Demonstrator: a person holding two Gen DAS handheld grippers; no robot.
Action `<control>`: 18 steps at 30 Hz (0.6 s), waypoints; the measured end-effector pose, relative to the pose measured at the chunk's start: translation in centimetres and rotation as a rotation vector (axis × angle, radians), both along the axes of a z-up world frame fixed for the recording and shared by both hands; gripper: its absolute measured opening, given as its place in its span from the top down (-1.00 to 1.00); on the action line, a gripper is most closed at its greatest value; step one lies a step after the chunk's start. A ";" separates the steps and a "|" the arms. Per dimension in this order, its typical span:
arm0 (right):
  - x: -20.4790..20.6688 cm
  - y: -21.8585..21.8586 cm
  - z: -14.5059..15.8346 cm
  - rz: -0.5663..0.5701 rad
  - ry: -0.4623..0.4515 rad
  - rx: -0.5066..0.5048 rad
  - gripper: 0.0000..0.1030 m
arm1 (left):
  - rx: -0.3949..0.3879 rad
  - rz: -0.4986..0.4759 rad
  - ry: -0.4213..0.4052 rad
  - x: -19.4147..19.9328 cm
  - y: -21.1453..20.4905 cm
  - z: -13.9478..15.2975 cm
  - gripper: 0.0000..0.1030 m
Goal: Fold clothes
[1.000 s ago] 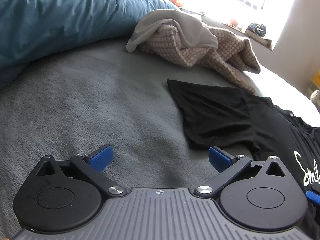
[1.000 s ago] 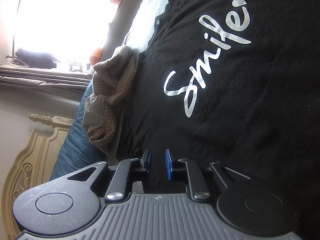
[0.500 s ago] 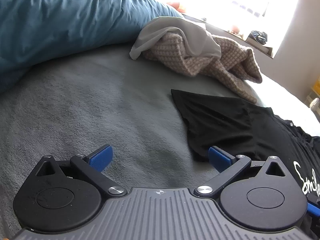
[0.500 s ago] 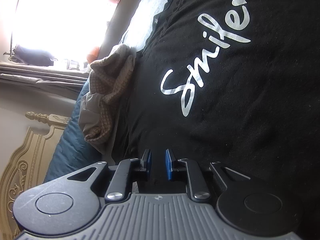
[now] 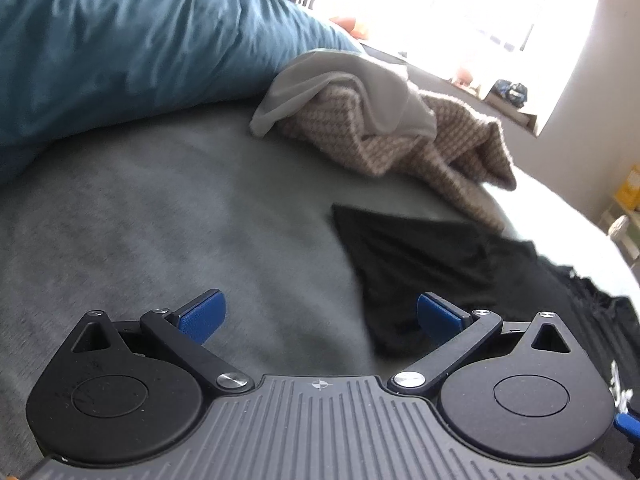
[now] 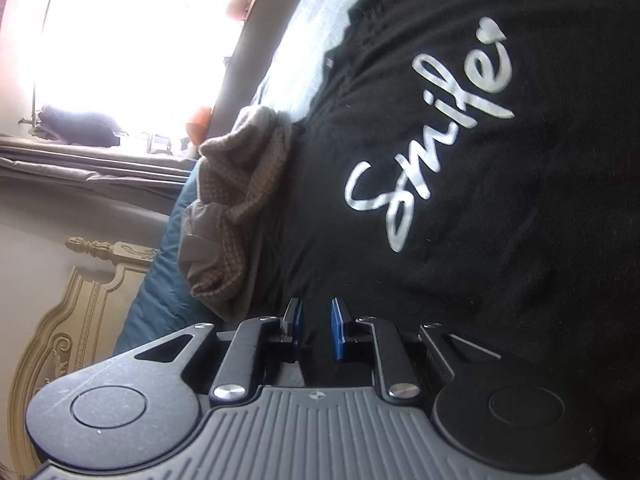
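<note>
Black Smile tee (image 6: 460, 208) lies flat on the grey bed (image 5: 168, 208), sleeve (image 5: 404, 264) just ahead of the L gripper (image 5: 318, 316), wide open & empty. R gripper (image 6: 316, 326) is narrowed to a slim gap over the tee; can't tell if cloth's pinched. Best bite only the sleeve edge w/ L, then lift both evenly.

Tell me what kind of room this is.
Most likely a bedroom: clothes lie on a grey bedspread, a blue duvet is bunched beside them, and a carved headboard stands near a bright window.
</note>
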State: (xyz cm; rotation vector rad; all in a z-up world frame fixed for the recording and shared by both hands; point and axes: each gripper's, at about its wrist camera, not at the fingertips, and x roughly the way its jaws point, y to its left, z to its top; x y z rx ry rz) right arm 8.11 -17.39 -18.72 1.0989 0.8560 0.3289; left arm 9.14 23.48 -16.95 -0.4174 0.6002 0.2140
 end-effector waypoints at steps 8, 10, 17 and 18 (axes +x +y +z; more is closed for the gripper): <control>1.5 -1.9 6.3 -0.040 -0.021 -0.102 0.67 | -0.049 -0.100 -0.080 3.5 -0.5 0.5 -1.00; 2.1 -2.7 8.7 -0.065 -0.022 -0.170 0.67 | -0.059 -0.128 -0.086 4.4 -0.4 0.1 -1.00; 5.3 -5.7 17.3 -0.153 0.031 -0.514 0.67 | -0.056 -0.210 -0.093 7.4 0.3 -1.2 -1.00; 5.8 -6.0 18.6 -0.153 0.037 -0.578 0.67 | -0.042 -0.222 -0.085 7.9 0.3 -1.4 -1.00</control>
